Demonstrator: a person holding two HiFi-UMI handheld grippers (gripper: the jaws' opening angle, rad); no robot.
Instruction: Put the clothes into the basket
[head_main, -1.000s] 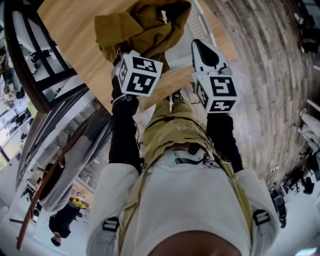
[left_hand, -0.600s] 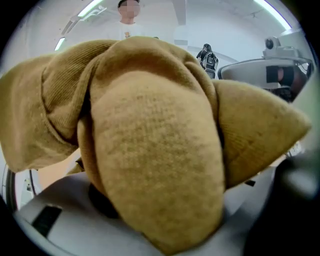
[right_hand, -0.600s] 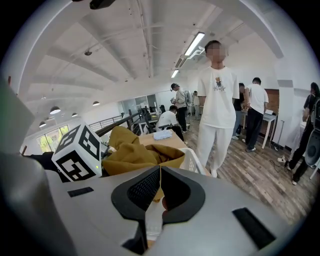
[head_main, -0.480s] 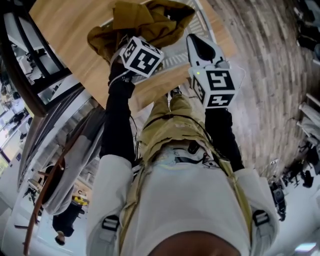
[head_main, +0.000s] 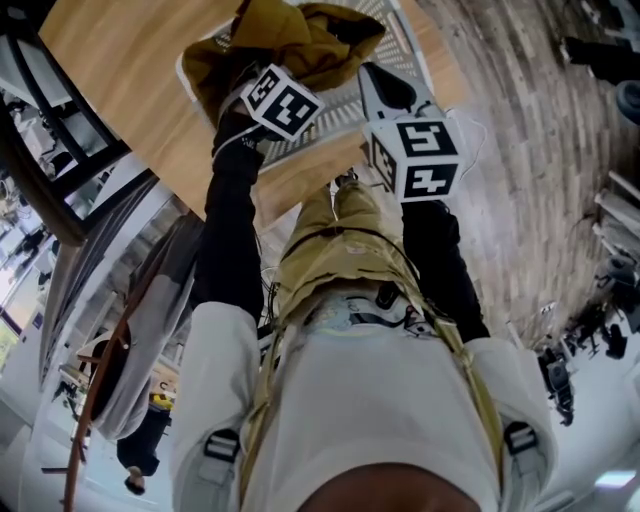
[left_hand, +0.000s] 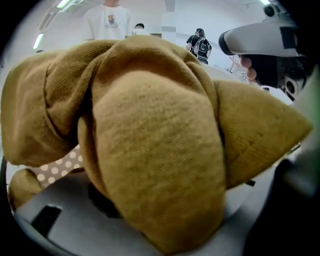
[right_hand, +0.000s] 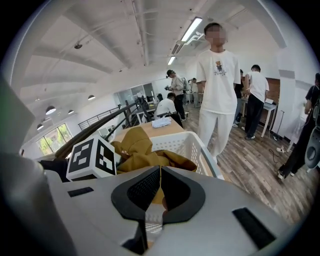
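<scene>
A mustard garment (head_main: 300, 35) hangs bunched over the white basket (head_main: 412, 60) on the wooden table (head_main: 120, 70). My left gripper (head_main: 245, 78) is shut on it, pointing steeply down into the basket. In the left gripper view the mustard garment (left_hand: 160, 150) fills the frame and hides the jaws; a polka-dot cloth (left_hand: 54, 168) peeks out under it. My right gripper (head_main: 378, 85) hovers beside the garment at the basket's near rim. Its jaws are shut with nothing between the right gripper (right_hand: 160, 176) pads, and beyond them lie the garment (right_hand: 134, 149) and the basket (right_hand: 186, 144).
A person in a white T-shirt (right_hand: 218, 95) stands just past the basket on the plank floor (right_hand: 255, 170). A pale folded item (right_hand: 162, 121) lies at the table's far end. Dark railings (head_main: 60, 150) run along the table's left side.
My left gripper has sunk with the mustard garment, down towards the basket, and tipped steeper. The right gripper has dropped a little alongside it.
</scene>
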